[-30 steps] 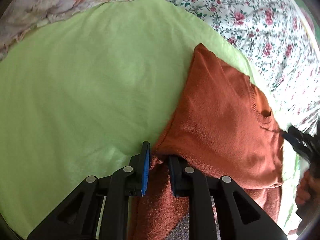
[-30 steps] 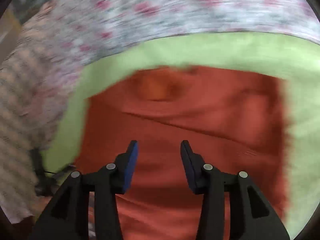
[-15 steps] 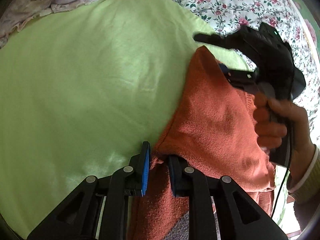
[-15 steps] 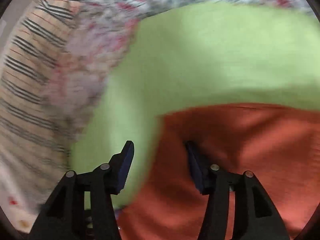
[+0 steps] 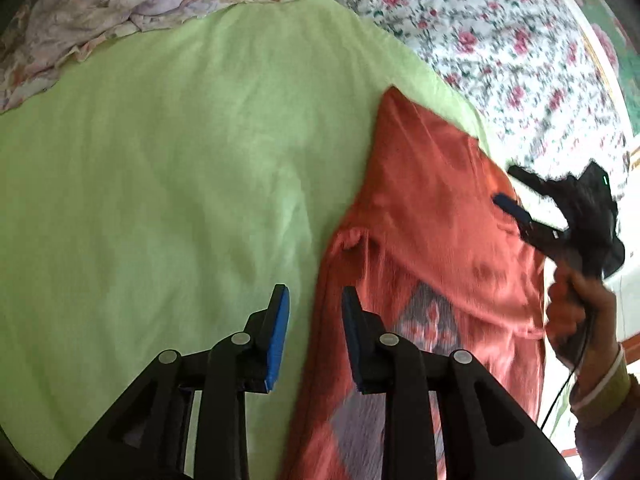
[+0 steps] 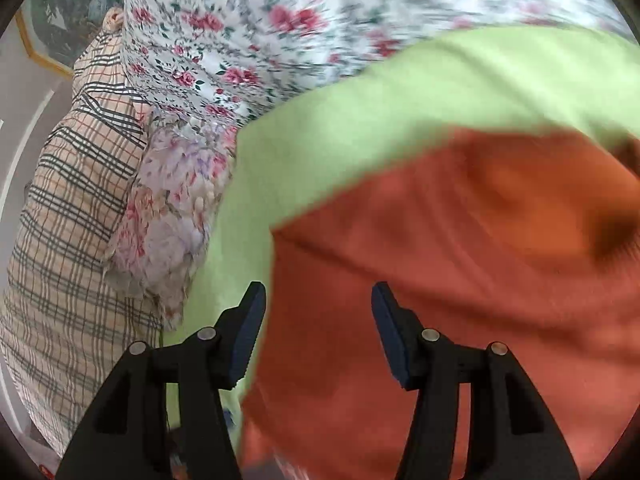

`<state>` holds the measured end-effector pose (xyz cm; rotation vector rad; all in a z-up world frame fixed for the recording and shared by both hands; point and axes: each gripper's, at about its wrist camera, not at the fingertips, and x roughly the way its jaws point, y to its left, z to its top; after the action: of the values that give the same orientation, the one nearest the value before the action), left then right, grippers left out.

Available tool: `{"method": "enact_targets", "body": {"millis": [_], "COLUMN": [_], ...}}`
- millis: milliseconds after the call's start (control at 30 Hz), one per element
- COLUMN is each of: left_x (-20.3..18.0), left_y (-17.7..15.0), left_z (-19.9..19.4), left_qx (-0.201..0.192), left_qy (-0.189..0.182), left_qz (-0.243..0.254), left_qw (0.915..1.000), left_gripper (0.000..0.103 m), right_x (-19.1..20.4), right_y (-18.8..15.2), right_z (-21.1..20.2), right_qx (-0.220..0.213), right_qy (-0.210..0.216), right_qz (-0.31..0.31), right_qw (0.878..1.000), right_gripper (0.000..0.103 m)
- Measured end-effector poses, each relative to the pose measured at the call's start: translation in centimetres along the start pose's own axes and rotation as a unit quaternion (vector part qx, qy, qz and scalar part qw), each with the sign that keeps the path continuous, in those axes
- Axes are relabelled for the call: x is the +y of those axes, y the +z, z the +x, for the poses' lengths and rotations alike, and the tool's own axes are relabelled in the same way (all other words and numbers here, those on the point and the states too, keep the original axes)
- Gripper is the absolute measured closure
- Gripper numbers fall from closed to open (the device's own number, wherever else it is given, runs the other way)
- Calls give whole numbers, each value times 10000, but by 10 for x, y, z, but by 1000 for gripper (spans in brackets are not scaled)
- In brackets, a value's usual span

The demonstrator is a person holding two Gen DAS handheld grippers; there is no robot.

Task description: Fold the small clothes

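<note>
An orange knit garment (image 5: 432, 216) with a grey patterned panel lies partly folded on a light green cloth (image 5: 180, 168). My left gripper (image 5: 314, 320) is open and empty, its jaws astride the garment's left edge, just above it. My right gripper (image 6: 316, 320) is open over the garment (image 6: 460, 280), near its left edge. In the left wrist view the right gripper (image 5: 520, 196) shows at the garment's far right side, held in a hand. Both views are somewhat blurred.
A floral bedsheet (image 5: 500, 40) surrounds the green cloth. A pale floral fabric (image 5: 100, 20) lies at the far left. In the right wrist view a plaid pillow (image 6: 68, 220) and floral fabric (image 6: 168, 216) lie to the left.
My left gripper has opened and let go of the garment's edge. The garment's corner has dropped flat. The right gripper has swung from the far corner to the garment's right side.
</note>
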<state>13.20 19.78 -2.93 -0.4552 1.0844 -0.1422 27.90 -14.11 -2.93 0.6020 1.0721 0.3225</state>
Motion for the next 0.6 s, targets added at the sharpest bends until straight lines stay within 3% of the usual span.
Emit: {"method": "enact_targets", "body": {"millis": [167,600], "left_x": [-6,-6], "left_y": [-30,-121], "left_z": [-12,-43], "left_qx": [279,1010], "left_qy": [6,128], "left_qz": [269,761], "left_qw": [9992,9919], "left_gripper": [60,43], "right_x": [-34,-90], "right_y": [-60,-210], "right_z": [-53,-212], "right_qx": [74,-157], "right_qy": [-294,-1336], "right_qz": [290,882], "right_qw": [9991,9870], "right_gripper": [47,44]}}
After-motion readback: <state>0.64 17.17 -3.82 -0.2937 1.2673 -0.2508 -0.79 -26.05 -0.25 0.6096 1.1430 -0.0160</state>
